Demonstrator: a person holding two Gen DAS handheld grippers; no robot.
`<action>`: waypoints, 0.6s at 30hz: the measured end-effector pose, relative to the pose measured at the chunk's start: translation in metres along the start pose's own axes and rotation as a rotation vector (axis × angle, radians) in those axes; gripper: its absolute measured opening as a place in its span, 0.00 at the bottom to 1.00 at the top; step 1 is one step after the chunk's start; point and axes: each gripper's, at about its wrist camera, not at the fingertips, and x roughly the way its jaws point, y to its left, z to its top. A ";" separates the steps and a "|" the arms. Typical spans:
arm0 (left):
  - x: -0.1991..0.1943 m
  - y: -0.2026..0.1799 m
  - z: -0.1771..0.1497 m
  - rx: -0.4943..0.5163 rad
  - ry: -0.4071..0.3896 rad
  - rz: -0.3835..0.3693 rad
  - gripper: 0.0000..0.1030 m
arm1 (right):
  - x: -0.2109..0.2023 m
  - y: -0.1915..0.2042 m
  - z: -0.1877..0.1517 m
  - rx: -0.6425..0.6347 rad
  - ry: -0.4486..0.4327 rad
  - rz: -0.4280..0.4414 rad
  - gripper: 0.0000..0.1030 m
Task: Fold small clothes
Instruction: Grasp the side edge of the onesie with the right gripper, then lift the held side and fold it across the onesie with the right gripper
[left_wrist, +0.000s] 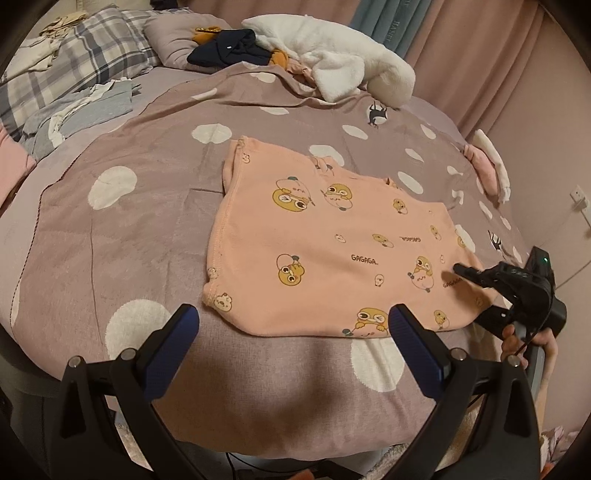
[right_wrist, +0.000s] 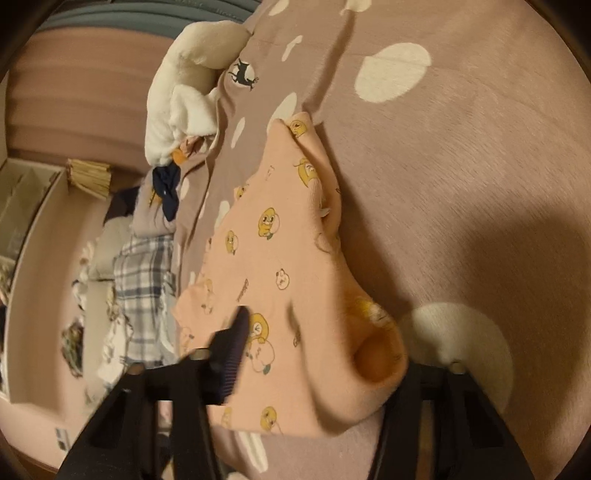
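Small peach garment (left_wrist: 332, 243) printed with yellow cartoon ducks, lying mostly flat on a bed (left_wrist: 147, 192) under a mauve cover with white spots. Left hand-held gripper (left_wrist: 291, 325) hovering just short of the garment's near hem, jaws wide apart and holding nothing, probably waiting to take a corner. Right hand-held gripper (left_wrist: 461, 269) at the garment's right edge; in the right wrist view one finger (right_wrist: 236, 336) lying on top of the cloth with the peach edge bunched into a roll beside it, the other finger hidden underneath. Likely closing on that edge to lift it for a fold, though grip not certain. No containers in view; loose clothes and a white plush blanket (left_wrist: 332, 59) piled near the pillows.
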 end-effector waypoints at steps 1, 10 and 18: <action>0.000 0.001 0.000 0.003 -0.002 0.001 0.99 | 0.002 -0.001 0.002 -0.002 0.003 -0.010 0.18; -0.007 0.016 -0.003 -0.034 -0.037 0.091 0.99 | -0.001 0.017 0.002 -0.090 -0.032 -0.069 0.12; -0.020 0.023 -0.002 -0.007 -0.059 0.149 0.99 | -0.005 0.053 0.003 -0.181 -0.071 -0.066 0.12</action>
